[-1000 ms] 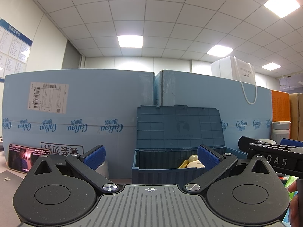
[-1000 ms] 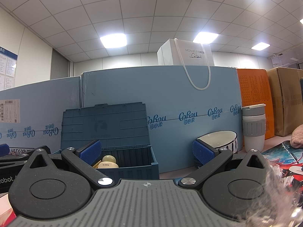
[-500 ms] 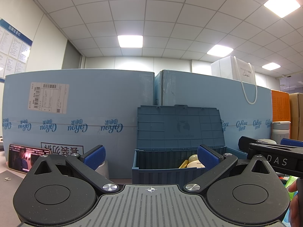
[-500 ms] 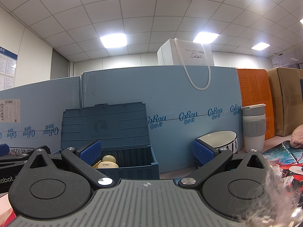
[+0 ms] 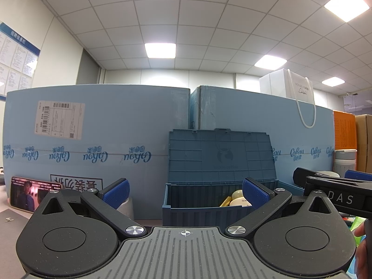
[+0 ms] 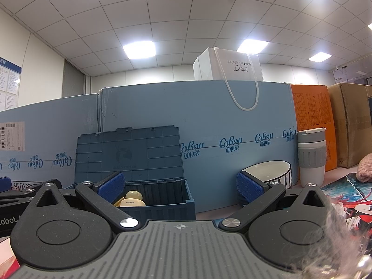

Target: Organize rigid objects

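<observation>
The left tool [image 5: 185,191] sits low over the table [image 5: 14,223] with its two blue-padded fingers [image 5: 116,191] spread wide and nothing between them. Straight ahead of it, standing on the table against a wall of light blue cartons [image 5: 97,139], is a dark blue storage crate [image 5: 209,209] with its hinged lid [image 5: 220,155] tipped up and back. The crate lies beyond the fingertips and apart from them, its front wall filling the right half of the gap between the fingers. Inside it, at the right side, pale cream rounded objects [image 5: 237,198] and a yellow piece show above the rim, partly hidden by the right finger pad. The right tool [image 6: 180,186] is likewise spread wide and grips nothing. From its view the same crate [image 6: 162,200] stands ahead and to the left, with the cream objects [image 6: 133,198] just behind its left finger pad [image 6: 111,184]. A white bowl with a dark rim [image 6: 267,172] rests on the table behind the right finger pad, and a grey and white tumbler [image 6: 311,155] stands upright further right, near an orange box [image 6: 311,125] and a brown carton [image 6: 351,123]. A white gift bag [image 6: 229,66] stands on top of the blue cartons, its cord handle hanging down their face. In the left view a phone with a lit screen [image 5: 34,193] leans against the cartons at far left, and the right tool's black body [image 5: 337,193] shows at the right edge.
</observation>
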Tool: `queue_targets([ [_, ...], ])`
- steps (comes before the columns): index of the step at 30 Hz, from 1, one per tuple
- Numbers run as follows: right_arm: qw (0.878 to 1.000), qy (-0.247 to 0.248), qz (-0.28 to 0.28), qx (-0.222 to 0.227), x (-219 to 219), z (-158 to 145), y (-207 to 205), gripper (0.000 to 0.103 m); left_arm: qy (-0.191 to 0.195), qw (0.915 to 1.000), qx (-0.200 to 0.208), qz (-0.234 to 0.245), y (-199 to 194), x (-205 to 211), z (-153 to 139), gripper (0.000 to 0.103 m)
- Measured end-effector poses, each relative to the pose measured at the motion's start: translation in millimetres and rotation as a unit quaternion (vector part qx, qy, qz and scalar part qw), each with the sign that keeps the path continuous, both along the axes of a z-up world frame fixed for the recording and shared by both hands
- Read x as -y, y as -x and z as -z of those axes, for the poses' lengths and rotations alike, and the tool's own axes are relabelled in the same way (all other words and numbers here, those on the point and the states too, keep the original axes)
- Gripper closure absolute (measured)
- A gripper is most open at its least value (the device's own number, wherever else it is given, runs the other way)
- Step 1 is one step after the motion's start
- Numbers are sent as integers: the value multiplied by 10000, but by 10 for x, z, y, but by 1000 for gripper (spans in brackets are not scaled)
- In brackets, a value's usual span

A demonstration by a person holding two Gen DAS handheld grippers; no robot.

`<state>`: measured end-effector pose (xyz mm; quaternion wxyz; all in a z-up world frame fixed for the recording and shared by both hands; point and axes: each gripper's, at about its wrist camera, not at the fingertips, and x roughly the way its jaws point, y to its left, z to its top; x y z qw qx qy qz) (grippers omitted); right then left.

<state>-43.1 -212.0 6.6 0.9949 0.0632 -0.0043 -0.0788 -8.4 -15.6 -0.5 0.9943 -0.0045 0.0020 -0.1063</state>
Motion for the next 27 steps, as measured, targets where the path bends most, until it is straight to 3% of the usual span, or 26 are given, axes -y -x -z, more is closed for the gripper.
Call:
queue_targets([
  [13, 10000, 85, -36, -10, -18, -10, 5, 0, 110, 9998, 58, -145, 29, -38, -7, 0],
  [27, 9997, 178, -46, -174, -37, -14, -17, 0, 72, 9961, 298, -829, 44, -29, -27, 0],
])
